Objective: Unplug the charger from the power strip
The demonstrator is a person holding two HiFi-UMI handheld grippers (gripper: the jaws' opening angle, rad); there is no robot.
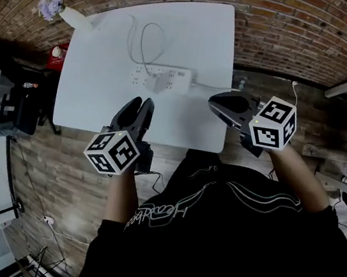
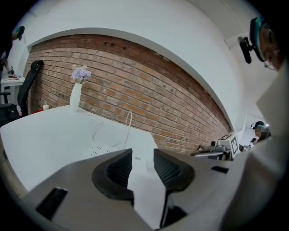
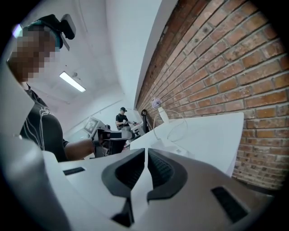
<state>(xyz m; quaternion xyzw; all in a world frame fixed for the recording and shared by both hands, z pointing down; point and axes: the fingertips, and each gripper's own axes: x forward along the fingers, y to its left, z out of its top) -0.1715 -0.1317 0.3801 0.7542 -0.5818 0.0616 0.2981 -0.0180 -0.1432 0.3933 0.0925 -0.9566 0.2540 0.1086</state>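
A white rectangular table (image 1: 90, 90) stands against a red brick wall (image 1: 293, 30). A white vase of purple flowers (image 1: 75, 18) sits at its far left corner. A white plastic power strip (image 1: 146, 72) lies mid-table with a white charger (image 1: 163, 84) on its right half. A thin white cable (image 1: 150, 41) loops behind the strip, toward the wall. The left gripper (image 1: 141, 105) hangs over the near edge, before the strip. The right gripper (image 1: 213, 100) is at the table's right edge.

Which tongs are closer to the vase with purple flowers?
Left. The left tongs are over the near middle of the table; the vase stands at its far left corner. The right tongs are at its right edge, farther off.
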